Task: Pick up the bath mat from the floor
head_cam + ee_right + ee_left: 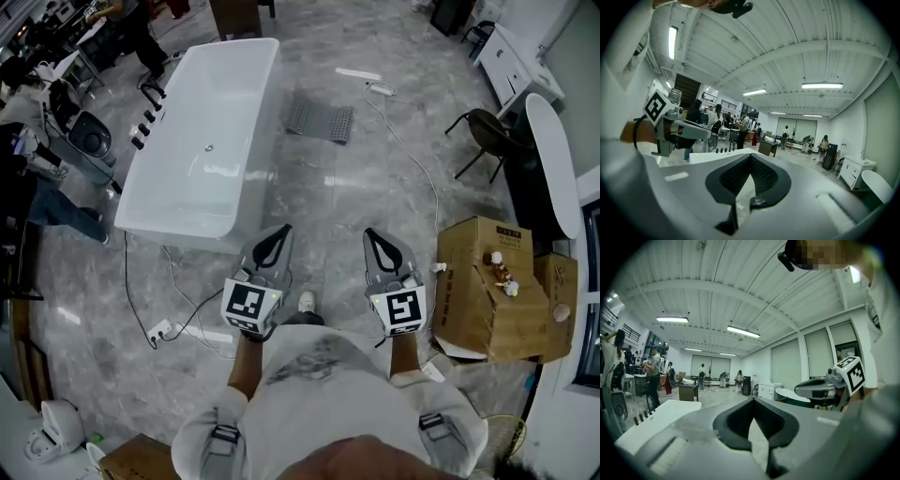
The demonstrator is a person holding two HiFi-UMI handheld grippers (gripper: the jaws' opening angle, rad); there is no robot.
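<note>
The grey bath mat [321, 120] lies flat on the marble floor, just right of the white bathtub [202, 141] and well ahead of me. My left gripper [277, 233] is held at waist height, shut and empty, pointing forward. My right gripper [376, 237] is beside it, also shut with nothing between its jaws. In the left gripper view the shut jaws [752, 401] point level across the room, with the right gripper [825, 387] at the side. The right gripper view shows its shut jaws [749, 158] and the left gripper [679, 129]. The mat is in neither gripper view.
A cardboard box [492, 286] stands at my right. A black chair [487, 131] and a white oval table [555, 159] are beyond it. A white cable [412, 155] runs over the floor near the mat. A power strip [161, 330] lies left of my feet. People stand at the far left [37, 197].
</note>
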